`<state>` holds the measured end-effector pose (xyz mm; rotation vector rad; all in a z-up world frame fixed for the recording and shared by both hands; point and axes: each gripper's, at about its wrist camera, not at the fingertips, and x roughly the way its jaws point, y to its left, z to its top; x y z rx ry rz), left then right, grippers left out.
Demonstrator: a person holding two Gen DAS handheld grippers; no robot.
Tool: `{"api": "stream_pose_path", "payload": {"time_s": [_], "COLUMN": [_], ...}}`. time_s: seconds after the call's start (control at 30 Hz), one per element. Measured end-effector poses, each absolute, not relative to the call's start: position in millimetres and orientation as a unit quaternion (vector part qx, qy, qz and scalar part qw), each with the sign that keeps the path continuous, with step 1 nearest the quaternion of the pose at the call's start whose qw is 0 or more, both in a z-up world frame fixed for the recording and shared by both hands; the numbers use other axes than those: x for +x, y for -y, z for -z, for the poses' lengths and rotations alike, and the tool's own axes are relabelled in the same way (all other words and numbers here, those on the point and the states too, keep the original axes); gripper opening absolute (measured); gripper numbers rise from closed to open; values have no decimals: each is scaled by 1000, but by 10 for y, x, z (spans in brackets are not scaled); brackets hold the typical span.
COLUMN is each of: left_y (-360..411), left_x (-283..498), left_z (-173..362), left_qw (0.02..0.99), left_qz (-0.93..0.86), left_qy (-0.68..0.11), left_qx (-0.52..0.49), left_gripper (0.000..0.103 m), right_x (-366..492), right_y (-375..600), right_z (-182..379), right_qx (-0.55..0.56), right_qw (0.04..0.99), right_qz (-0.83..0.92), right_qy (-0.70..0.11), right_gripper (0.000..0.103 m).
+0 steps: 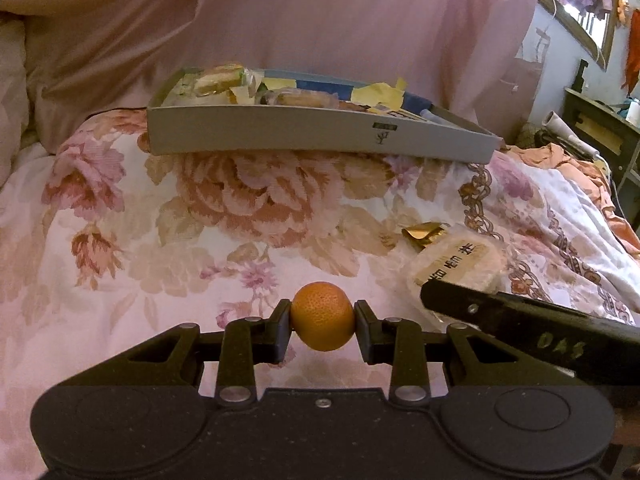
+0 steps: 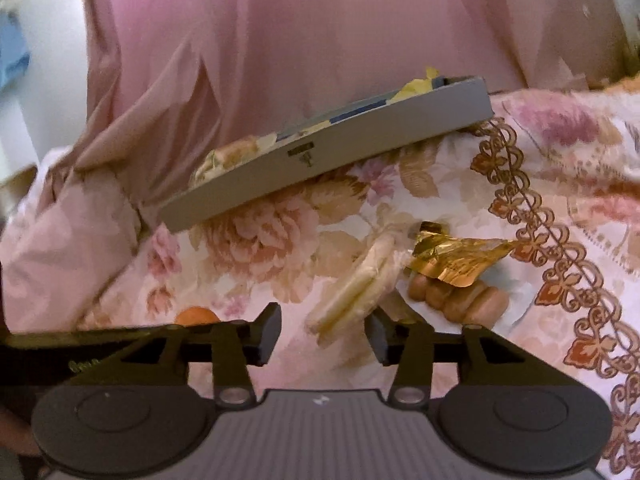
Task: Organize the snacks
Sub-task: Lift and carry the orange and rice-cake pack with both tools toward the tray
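My left gripper [image 1: 322, 322] is shut on a small orange [image 1: 322, 316] and holds it above the floral bedspread. The grey snack box [image 1: 312, 130] lies farther back with several wrapped snacks and yellow wrappers inside. My right gripper [image 2: 323, 330] is open, its fingers on either side of a wrapped pale cracker pack [image 2: 356, 284] on the bed; the pack also shows in the left wrist view [image 1: 456, 264]. A gold foil wrapper [image 2: 456, 256] and a sausage-like brown snack [image 2: 460, 300] lie just right of the pack. The orange peeks over the left gripper's body in the right wrist view [image 2: 196, 315].
The grey box [image 2: 328, 160] rests tilted on the bedspread against pink bedding [image 1: 320, 12]. The right gripper's body [image 1: 532, 332] crosses the lower right of the left wrist view. A dark cabinet [image 1: 600, 128] stands at the far right beside the bed.
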<state>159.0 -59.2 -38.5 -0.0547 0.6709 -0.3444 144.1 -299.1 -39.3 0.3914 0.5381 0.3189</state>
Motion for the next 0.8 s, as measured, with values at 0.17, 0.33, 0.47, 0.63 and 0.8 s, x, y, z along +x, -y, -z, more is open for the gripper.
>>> {"api": "stream_pose_path", "payload": {"time_s": [0.17,0.33,0.47,0.63,0.8], "left_y": [592,618,651,689,700], "left_x": [1639,1695,1744,1793,1901], "left_z": [401,347,242,55,-176], "left_qw": [930,933,937,943,948], "left_qz": [165,165,166,171,173], "left_qy": [-327,-318,-305,-283,-264], "left_qx": [-28,-29,-29,-26,-32], "left_gripper": [35,35,35,35,35], "right_x": [1545,1598,1577,1547,1523], "right_y": [3102,3158,3114,3130,3199], "right_z": [452,494,428,277,73], "right_qx": [244,267,250,245,249], "right_qw": [918,914,923,932,939], "right_qz": [-148,-133,-135,-135,-134], "right_qy": [-274,-276,-259,-230,-195], "right_gripper": [51,23,20,20,20]}}
